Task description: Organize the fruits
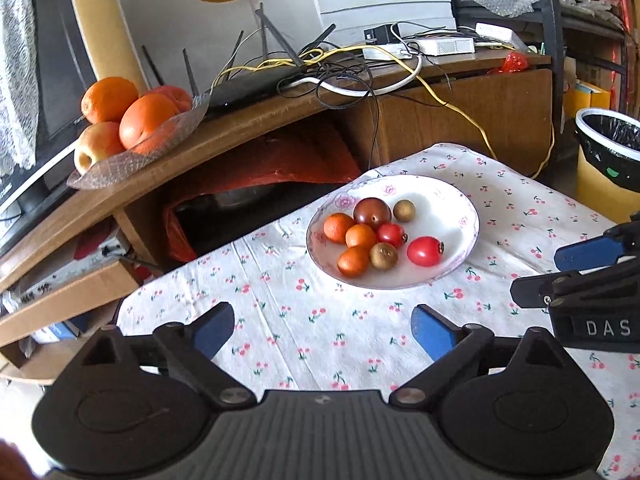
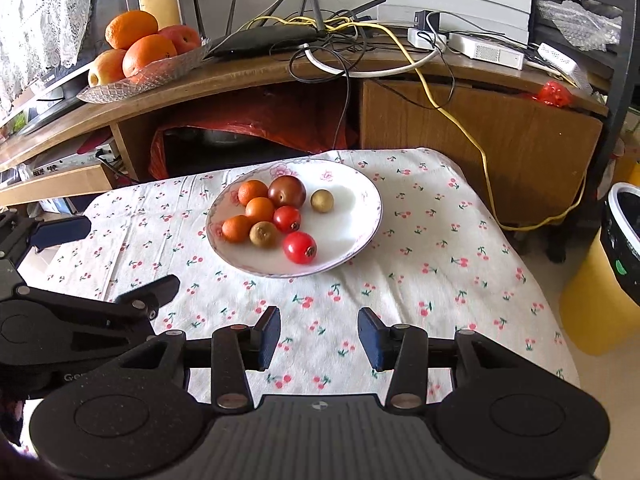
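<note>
A white floral plate point(image 1: 452, 212) point(image 2: 352, 200) sits on the cherry-print tablecloth point(image 1: 328, 332) point(image 2: 432, 256). It holds three small oranges point(image 1: 361, 236) point(image 2: 259, 209), two red tomatoes point(image 1: 425, 251) point(image 2: 300, 247), a dark plum point(image 1: 372, 212) point(image 2: 286, 191) and two brown longans point(image 1: 383, 256) point(image 2: 321, 201). My left gripper point(image 1: 322, 330) is open and empty, over the cloth short of the plate. My right gripper point(image 2: 319, 338) is open and empty, also short of the plate. Each gripper shows at the edge of the other's view, the right gripper point(image 1: 576, 272) and the left gripper point(image 2: 92, 256).
A glass dish point(image 1: 120, 160) point(image 2: 140, 76) with large oranges and apples stands on the wooden cabinet point(image 1: 256, 120) point(image 2: 480, 128) behind the table, beside a router and tangled cables point(image 1: 340, 76) point(image 2: 340, 40). A yellow bin point(image 1: 608, 160) point(image 2: 608, 280) with a black liner stands at the right.
</note>
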A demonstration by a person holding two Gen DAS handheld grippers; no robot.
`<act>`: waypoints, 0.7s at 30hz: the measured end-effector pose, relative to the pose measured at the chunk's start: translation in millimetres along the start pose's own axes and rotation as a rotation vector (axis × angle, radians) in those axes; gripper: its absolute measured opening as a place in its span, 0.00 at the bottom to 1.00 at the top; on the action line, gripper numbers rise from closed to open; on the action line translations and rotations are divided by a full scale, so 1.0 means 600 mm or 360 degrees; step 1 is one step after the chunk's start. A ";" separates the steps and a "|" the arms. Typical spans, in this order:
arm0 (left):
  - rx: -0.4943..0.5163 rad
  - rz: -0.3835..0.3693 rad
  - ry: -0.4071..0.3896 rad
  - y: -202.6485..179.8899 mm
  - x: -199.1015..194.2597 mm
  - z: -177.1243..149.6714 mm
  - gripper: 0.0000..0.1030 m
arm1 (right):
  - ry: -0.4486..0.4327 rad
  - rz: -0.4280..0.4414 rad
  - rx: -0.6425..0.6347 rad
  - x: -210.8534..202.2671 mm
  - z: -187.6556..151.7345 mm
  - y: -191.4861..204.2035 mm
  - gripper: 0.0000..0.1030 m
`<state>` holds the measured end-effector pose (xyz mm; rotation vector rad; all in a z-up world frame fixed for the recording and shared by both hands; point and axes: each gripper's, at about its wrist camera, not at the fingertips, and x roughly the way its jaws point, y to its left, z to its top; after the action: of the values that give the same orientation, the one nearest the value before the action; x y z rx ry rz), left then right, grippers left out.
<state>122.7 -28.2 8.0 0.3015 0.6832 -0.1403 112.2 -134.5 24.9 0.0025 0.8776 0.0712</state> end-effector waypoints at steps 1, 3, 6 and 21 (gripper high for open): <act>-0.0008 0.0002 0.0001 -0.001 -0.004 -0.002 1.00 | -0.0001 -0.0001 -0.0002 -0.003 -0.004 0.001 0.37; -0.0022 0.0008 0.0003 -0.001 -0.011 -0.008 1.00 | -0.0003 -0.0007 -0.0002 -0.010 -0.011 0.004 0.37; -0.0042 0.0028 0.0004 0.000 -0.020 -0.014 1.00 | -0.0003 -0.0003 0.0013 -0.019 -0.022 0.006 0.38; -0.0093 0.0011 0.0009 -0.003 -0.058 -0.044 1.00 | -0.0038 0.0009 0.0048 -0.060 -0.054 0.020 0.43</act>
<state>79.4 -20.7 10.3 0.2482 0.6908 -0.1125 63.5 -125.5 32.5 0.0341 0.8547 0.0629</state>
